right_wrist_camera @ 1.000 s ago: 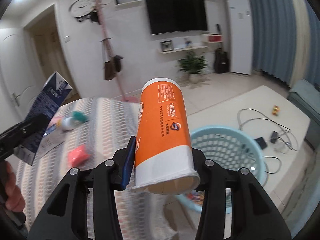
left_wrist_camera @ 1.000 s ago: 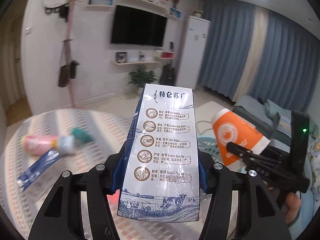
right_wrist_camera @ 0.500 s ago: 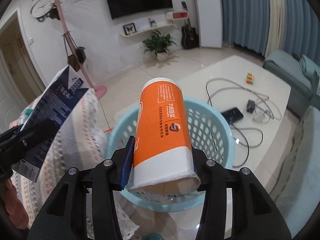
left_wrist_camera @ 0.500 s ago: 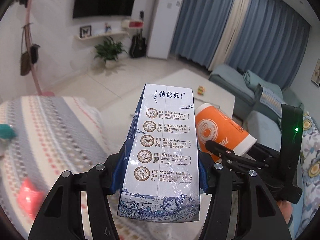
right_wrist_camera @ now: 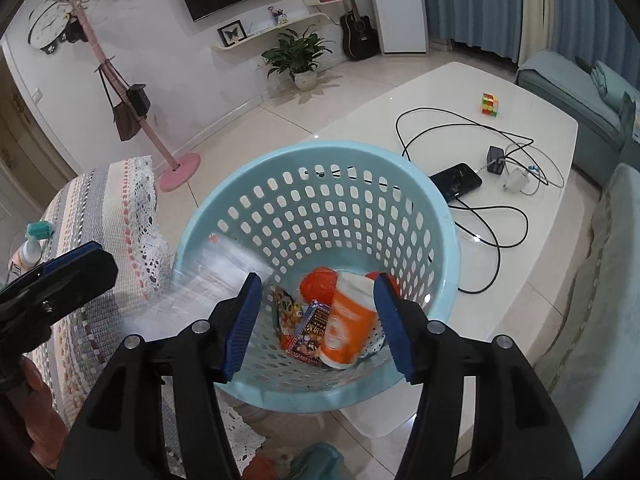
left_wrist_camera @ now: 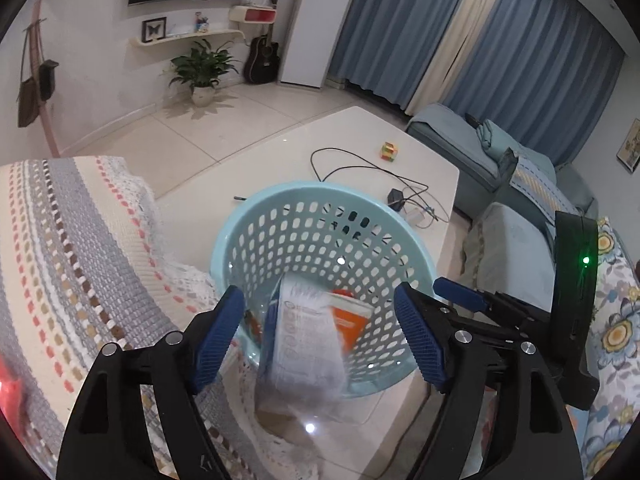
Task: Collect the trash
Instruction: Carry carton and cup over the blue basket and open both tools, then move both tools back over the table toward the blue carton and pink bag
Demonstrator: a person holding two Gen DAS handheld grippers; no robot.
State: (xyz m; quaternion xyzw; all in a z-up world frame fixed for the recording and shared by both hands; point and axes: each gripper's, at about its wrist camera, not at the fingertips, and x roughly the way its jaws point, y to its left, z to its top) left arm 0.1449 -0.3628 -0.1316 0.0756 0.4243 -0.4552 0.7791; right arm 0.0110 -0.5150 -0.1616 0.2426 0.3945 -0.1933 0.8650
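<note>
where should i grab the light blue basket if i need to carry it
Take the light blue basket by its solid top rim, coming from above with one pad inside and one outside. The rim is a smooth unbroken band, open and unblocked on the coffee-table side, while the walls below are perforated and flimsier.

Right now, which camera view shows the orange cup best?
The right wrist view: the orange cup lies in the basket, fully visible. In the left wrist view the falling carton hides most of it.
</note>
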